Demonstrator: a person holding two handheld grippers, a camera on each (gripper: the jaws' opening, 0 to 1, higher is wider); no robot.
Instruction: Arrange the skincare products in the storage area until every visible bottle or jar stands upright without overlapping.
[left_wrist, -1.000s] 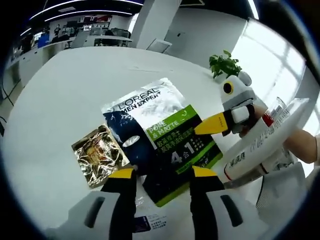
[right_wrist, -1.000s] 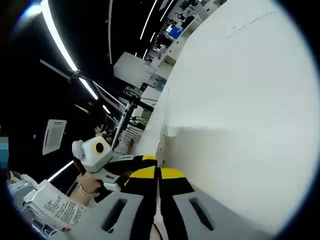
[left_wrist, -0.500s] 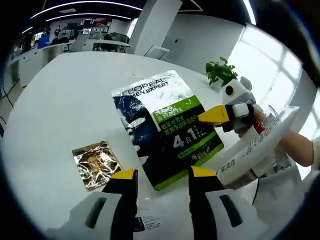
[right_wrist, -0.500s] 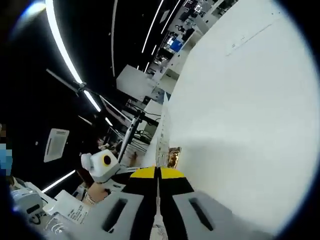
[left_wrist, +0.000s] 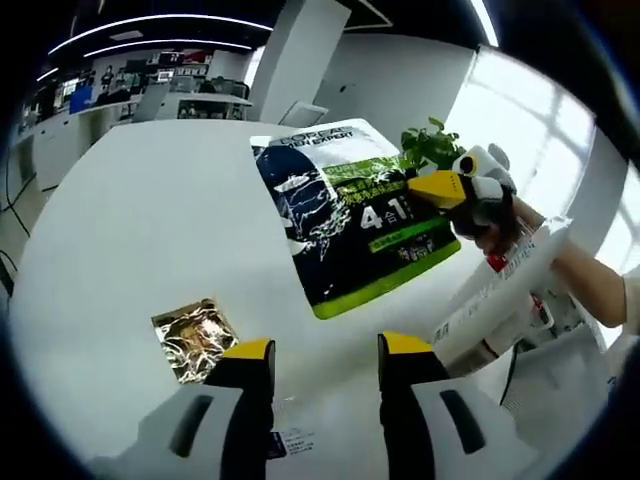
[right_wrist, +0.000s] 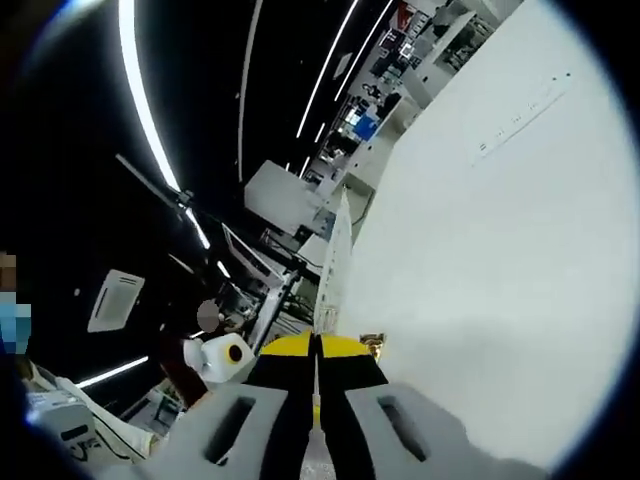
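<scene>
Edgewise, sachet pinched in right tool; print unreadable.

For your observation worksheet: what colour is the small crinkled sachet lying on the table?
Shiny gold; the small sachet shows best in the left gripper view.

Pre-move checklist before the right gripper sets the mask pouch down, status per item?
1. Right gripper grip on the dark blue and green face-mask pouch: ok, jaws shut on its edge.
2. Pouch off the white table: ok, it is lifted and tilted.
3. Left gripper clear of load: ok, open, nothing between its jaws.
4. Crinkled gold foil sachet out of the pouch's way: ok, lying flat apart from it, just ahead of the left jaws.
5. White tube with red cap: not ok, lying slanted, not upright.
6. Free spot for the pouch: cannot tell where the storage area is.
</scene>
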